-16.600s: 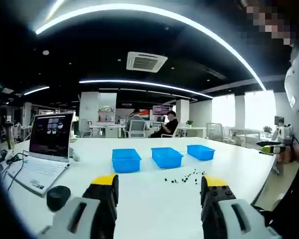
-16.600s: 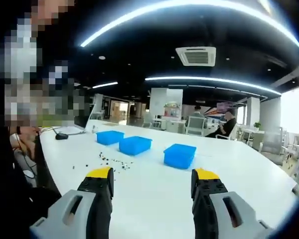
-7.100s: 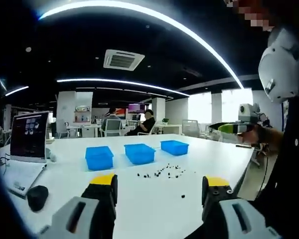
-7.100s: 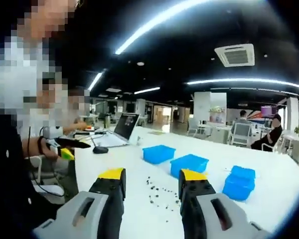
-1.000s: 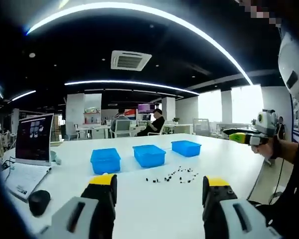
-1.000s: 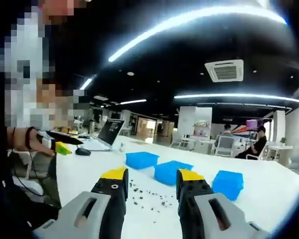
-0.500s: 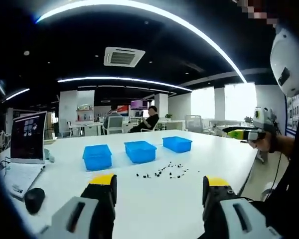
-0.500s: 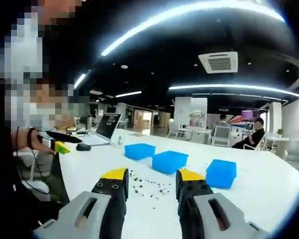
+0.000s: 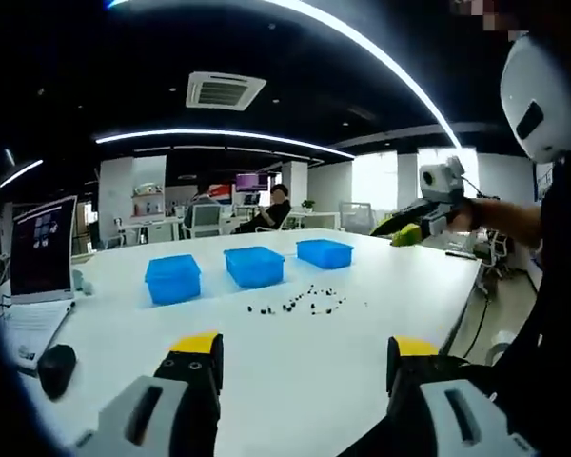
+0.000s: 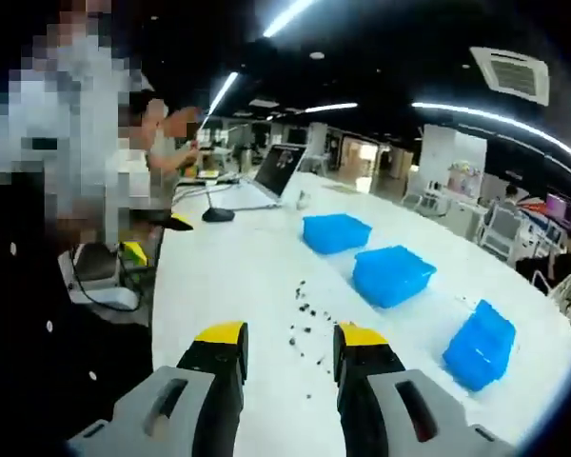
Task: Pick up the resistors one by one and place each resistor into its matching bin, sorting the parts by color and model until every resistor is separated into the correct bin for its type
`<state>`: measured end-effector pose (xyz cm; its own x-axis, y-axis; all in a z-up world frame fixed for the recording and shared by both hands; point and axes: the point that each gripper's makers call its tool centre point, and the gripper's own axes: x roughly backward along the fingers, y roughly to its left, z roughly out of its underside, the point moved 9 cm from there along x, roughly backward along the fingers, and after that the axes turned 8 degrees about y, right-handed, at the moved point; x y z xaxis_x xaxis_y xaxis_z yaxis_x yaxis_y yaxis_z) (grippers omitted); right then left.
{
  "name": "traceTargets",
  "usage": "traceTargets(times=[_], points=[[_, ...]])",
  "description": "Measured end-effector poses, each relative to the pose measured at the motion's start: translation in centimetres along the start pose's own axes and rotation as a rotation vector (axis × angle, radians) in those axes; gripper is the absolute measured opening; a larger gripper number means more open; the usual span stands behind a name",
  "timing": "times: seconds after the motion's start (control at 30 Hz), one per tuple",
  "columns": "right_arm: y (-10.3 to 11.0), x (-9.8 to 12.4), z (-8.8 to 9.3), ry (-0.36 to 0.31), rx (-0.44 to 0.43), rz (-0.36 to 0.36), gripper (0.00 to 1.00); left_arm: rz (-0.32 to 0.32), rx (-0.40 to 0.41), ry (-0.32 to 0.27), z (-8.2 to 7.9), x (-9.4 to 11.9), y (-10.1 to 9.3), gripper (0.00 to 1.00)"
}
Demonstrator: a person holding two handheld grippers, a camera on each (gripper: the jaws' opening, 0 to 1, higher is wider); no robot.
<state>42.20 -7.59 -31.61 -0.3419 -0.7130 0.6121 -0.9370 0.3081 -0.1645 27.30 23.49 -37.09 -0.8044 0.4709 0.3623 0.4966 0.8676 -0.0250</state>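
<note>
blue bins (image 9: pixel 254 266) sit behind scattered resistors (image 9: pixel 300 303); left gripper (image 9: pixel 303 357) spread wide, right gripper (image 10: pixel 289 345) spread, both empty.

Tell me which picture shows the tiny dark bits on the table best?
The right gripper view: the small dark resistors lie scattered on the white table just ahead of its tongs. In the left gripper view the resistors are a farther, tinier cluster before the three blue plastic bins.
</note>
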Motion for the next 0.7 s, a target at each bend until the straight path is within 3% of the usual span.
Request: traceTargets(times=[0.17, 0.4, 0.7], points=[[-0.6, -3.7, -0.4, 0.207, 0.077, -0.126, 0.38, 0.016, -0.022, 0.033, 0.4, 0.3, 0.2, 0.71], [-0.4, -8.5, -0.7, 0.414, 0.189, -0.245, 0.34, 0.029, -0.039, 0.066, 0.8, 0.9, 0.6, 0.71], [-0.3, -12.5, -0.1, 0.565, 0.247, -0.281, 0.27, 0.034, -0.048, 0.1, 1.6, 1.2, 0.6, 0.7]])
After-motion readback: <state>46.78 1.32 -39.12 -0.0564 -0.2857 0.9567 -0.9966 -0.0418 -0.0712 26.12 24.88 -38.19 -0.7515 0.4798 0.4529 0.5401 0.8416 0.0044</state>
